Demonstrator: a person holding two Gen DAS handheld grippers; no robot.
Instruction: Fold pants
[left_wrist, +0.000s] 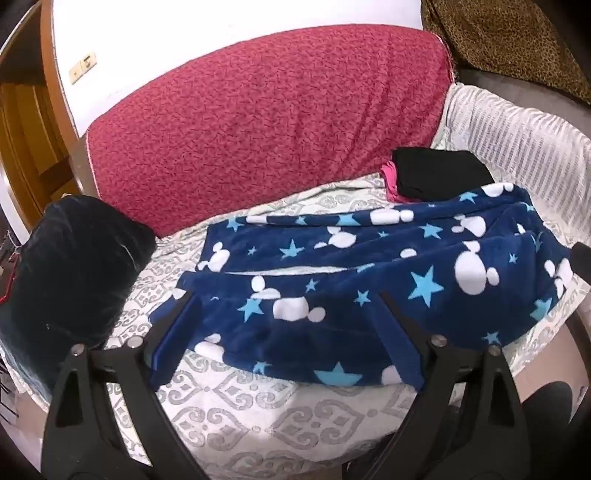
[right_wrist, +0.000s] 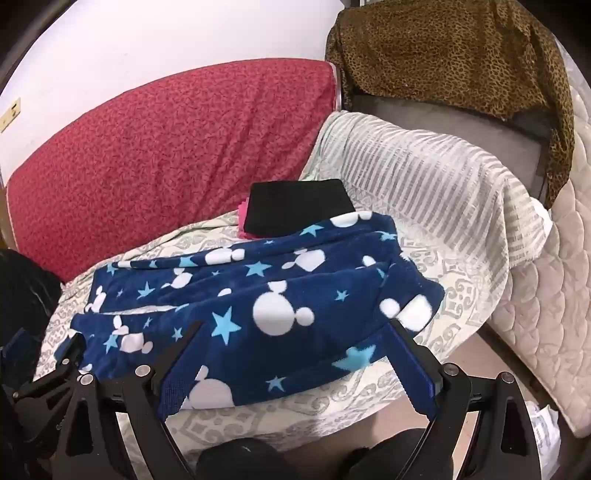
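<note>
Navy fleece pants (left_wrist: 369, 280) with white mouse heads and blue stars lie spread across the patterned bed sheet (left_wrist: 258, 417), legs pointing left and waist to the right. They also show in the right wrist view (right_wrist: 258, 306). My left gripper (left_wrist: 288, 295) is open, its fingers spread just above the near leg. My right gripper (right_wrist: 295, 325) is open too, spread over the near edge close to the waist. Neither holds cloth. The left gripper's body (right_wrist: 55, 373) shows at the lower left of the right wrist view.
A folded black garment (right_wrist: 299, 206) on pink cloth (right_wrist: 242, 218) lies behind the pants. A red cushion (left_wrist: 258, 122) backs the bed. A dark bag (left_wrist: 70, 266) sits at the left, a striped white blanket (right_wrist: 424, 184) and leopard cloth (right_wrist: 461, 55) at the right.
</note>
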